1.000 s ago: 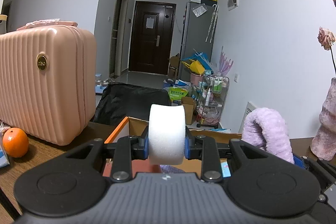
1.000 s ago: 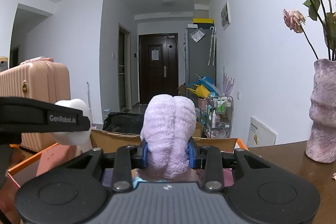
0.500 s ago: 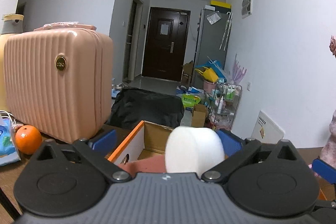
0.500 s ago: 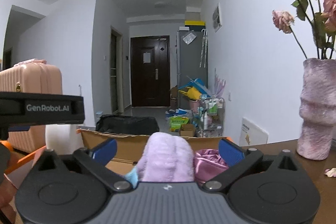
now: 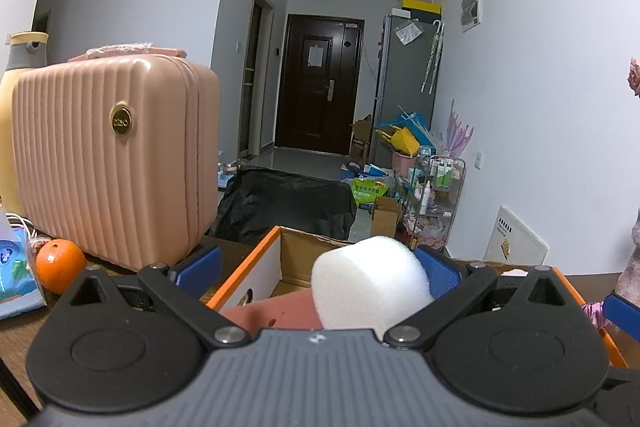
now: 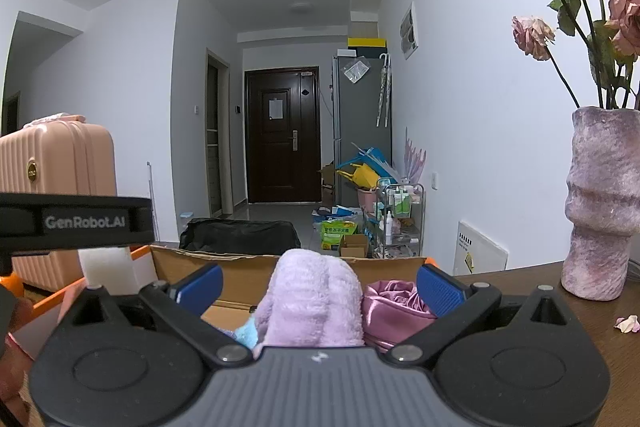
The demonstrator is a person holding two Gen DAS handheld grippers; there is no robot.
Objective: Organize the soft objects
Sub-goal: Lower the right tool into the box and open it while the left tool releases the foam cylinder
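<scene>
My left gripper (image 5: 319, 271) stands open over a cardboard box (image 5: 294, 257) with an orange rim. A white foam block (image 5: 370, 283) sits loose between its blue pads, close to the right-hand one, on top of a reddish sponge (image 5: 276, 311). My right gripper (image 6: 320, 287) is open too, further right over the same box (image 6: 240, 275). A fluffy lilac towel (image 6: 316, 303) lies free between its pads, with a pink satin cloth (image 6: 394, 301) on its right and a light blue soft item (image 6: 246, 333) on its left. In the right wrist view the foam block (image 6: 106, 267) shows under the left gripper's body.
A pink ribbed suitcase (image 5: 116, 163) stands on the wooden table left of the box, with an orange (image 5: 60, 265) and a blue tissue packet (image 5: 16, 271) in front of it. A purple vase (image 6: 600, 211) of dried roses stands at the right, a fallen petal (image 6: 626, 323) beside it.
Both grippers went from shut to wide open. The white foam block and the lilac towel were let go and now sit lower, in the box.
</scene>
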